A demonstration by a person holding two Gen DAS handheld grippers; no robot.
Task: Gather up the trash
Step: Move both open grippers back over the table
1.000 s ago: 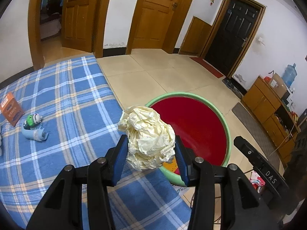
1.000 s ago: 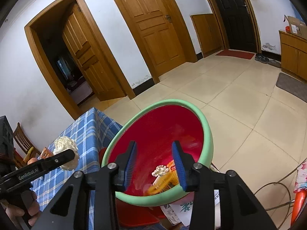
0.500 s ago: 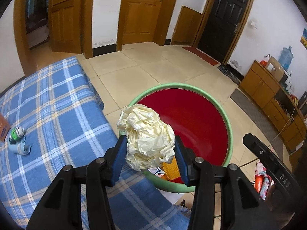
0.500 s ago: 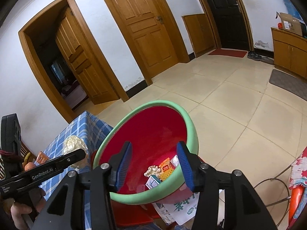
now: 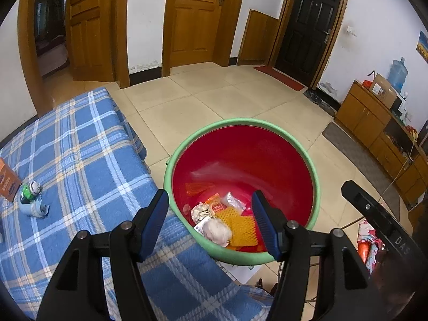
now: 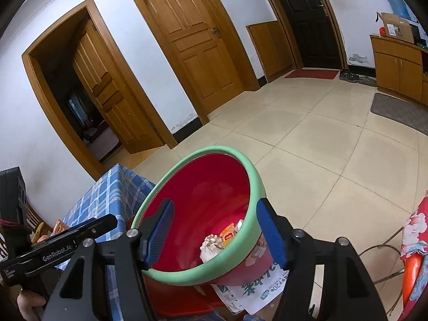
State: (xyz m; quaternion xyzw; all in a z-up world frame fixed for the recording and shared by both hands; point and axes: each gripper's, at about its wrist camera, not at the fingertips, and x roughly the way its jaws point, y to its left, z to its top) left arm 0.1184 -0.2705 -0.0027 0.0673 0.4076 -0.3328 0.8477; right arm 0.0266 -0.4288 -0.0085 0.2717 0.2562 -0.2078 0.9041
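Observation:
A red bin with a green rim (image 5: 240,122) (image 6: 227,150) stands beside the table's edge. My left gripper (image 5: 210,223) hangs over its near rim; its jaws are opening and nothing is between them. Below them a pale crumpled paper ball (image 5: 217,231) lies blurred inside the bin, on an orange mesh (image 5: 243,227), beside a smaller paper wad (image 5: 200,211) and packets. My right gripper (image 6: 214,230) hovers over the bin from the other side, its jaws opening and holding nothing. One finger of the left gripper (image 6: 67,243) shows at the left of the right wrist view.
The blue plaid table cloth (image 5: 80,160) carries a small green-and-white object (image 5: 30,195) and an orange box (image 5: 8,179). A printed paper (image 6: 256,289) and a red stool lie under the bin. A wooden cabinet (image 5: 374,123) lines the right wall across a tiled floor.
The left jaws have spread and the crumpled paper ball has dropped from them into the bin. The right jaws have widened too. The left gripper has shifted further over the bin.

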